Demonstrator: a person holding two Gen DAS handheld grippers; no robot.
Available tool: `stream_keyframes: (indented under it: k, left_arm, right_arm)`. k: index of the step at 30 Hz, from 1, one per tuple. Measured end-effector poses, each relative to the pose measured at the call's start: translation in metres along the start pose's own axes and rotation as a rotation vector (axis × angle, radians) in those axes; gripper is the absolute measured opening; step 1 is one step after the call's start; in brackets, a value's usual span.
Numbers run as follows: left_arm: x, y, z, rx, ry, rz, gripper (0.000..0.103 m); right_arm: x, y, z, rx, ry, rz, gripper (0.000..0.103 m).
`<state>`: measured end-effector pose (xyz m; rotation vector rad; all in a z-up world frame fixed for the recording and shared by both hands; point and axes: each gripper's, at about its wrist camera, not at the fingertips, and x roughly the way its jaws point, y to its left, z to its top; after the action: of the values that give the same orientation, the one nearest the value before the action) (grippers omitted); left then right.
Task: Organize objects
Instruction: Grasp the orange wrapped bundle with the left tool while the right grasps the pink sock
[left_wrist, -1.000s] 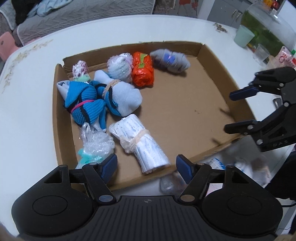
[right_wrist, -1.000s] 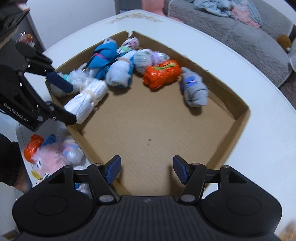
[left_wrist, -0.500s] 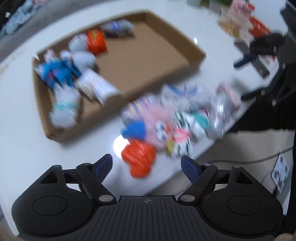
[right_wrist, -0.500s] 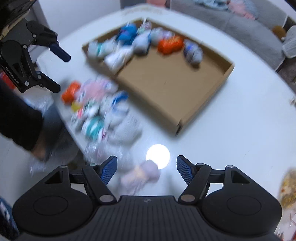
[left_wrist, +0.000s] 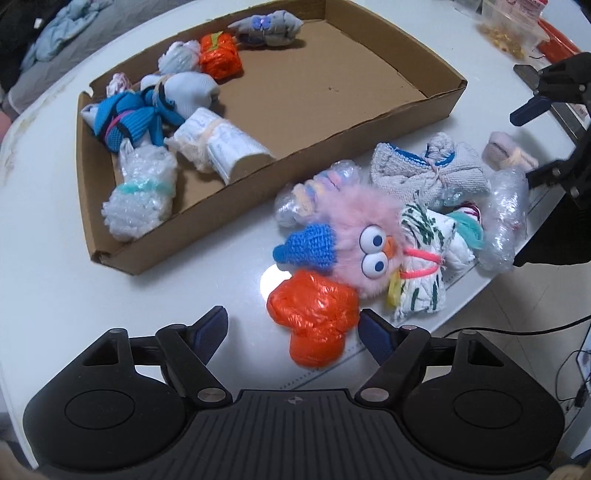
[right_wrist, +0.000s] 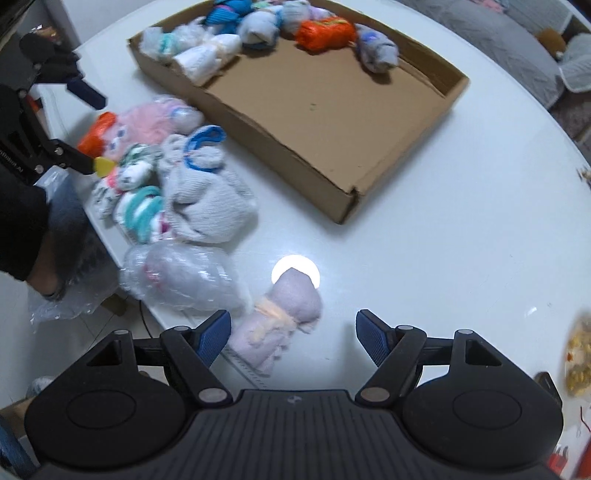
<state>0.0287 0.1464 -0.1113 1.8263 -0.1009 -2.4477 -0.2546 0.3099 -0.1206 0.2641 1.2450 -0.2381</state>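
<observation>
Left wrist view: I see an orange plastic bundle between the spread fingers of my left gripper, near the table's front edge; the jaws are closing, pads not pressing it. Behind it a pile: pink fuzzy toy, grey knit bundle. The cardboard tray further in holds wrapped bundles along its far and left walls. My right gripper straddles a lilac roll, jaws opening, at the front edge. White glossy table; grey sofa beyond.
</observation>
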Motion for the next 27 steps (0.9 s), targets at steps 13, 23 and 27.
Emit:
stream_keyframes:
  k: [13, 23, 27]
  left_arm:
    - [0.004, -0.01, -0.005, 0.075, -0.037, -0.06, 0.058]
    - [0.0, -0.012, -0.011, 0.163, -0.015, -0.073, 0.05]
    - [-0.003, -0.007, -0.013, 0.176, -0.004, -0.061, 0.05]
  right_arm:
    - [0.01, -0.018, 0.005, 0.119, 0.02, -0.014, 0.052]
    - [0.013, -0.018, 0.012, 0.153, 0.004, 0.035, 0.023]
    - [0.017, -0.019, 0.01, 0.165, 0.003, 0.048, 0.022]
